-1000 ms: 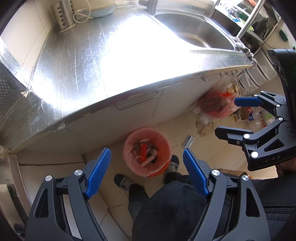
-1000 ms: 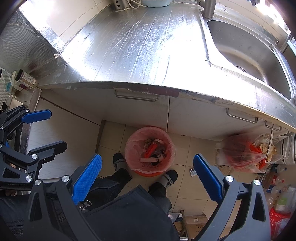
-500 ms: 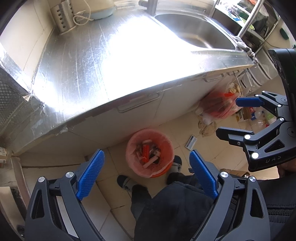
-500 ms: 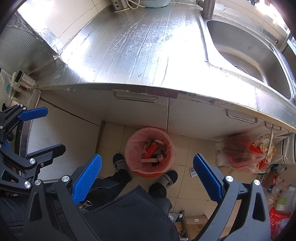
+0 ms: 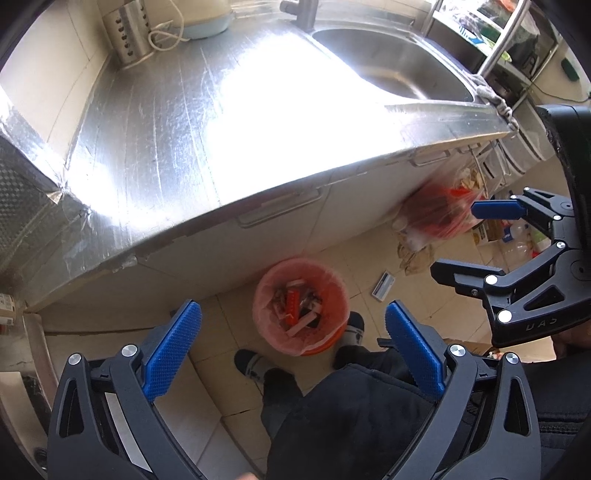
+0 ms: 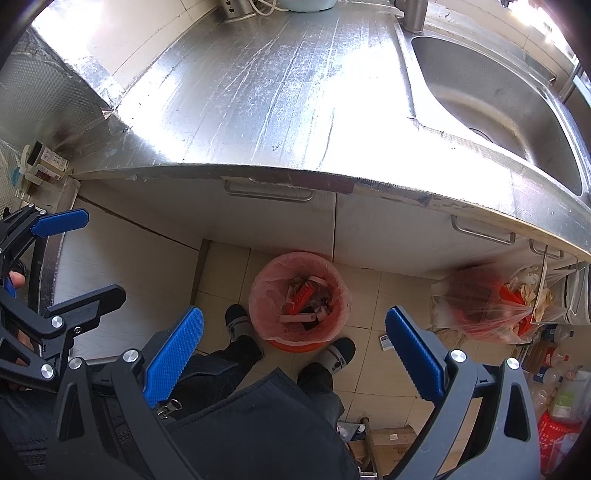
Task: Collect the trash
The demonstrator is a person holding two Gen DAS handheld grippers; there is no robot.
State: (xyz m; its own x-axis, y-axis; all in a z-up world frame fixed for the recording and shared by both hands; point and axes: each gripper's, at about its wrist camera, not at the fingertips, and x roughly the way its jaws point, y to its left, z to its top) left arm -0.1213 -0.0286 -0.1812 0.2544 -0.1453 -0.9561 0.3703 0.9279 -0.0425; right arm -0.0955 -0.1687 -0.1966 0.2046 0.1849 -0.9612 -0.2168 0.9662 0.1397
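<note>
An orange trash bin (image 5: 301, 306) lined with a pink bag stands on the floor below the counter, with several red and white wrappers inside; it also shows in the right wrist view (image 6: 299, 301). My left gripper (image 5: 293, 345) is open and empty, held above the floor in front of the counter. My right gripper (image 6: 295, 352) is open and empty beside it, and shows at the right of the left wrist view (image 5: 467, 242). A small flat packet (image 5: 383, 287) lies on the floor right of the bin.
The steel counter (image 6: 280, 103) has a sink (image 6: 491, 107) at the right. A utensil holder (image 5: 127, 35) and a kettle base stand at the back. A full red plastic bag (image 6: 491, 306) hangs from a cabinet handle. Bottles and boxes (image 6: 554, 384) crowd the floor at right. The person's feet flank the bin.
The left gripper has pulled back and risen a little, so the bin sits slightly lower and smaller in its view. The right gripper has hardly moved. Both stay open.
</note>
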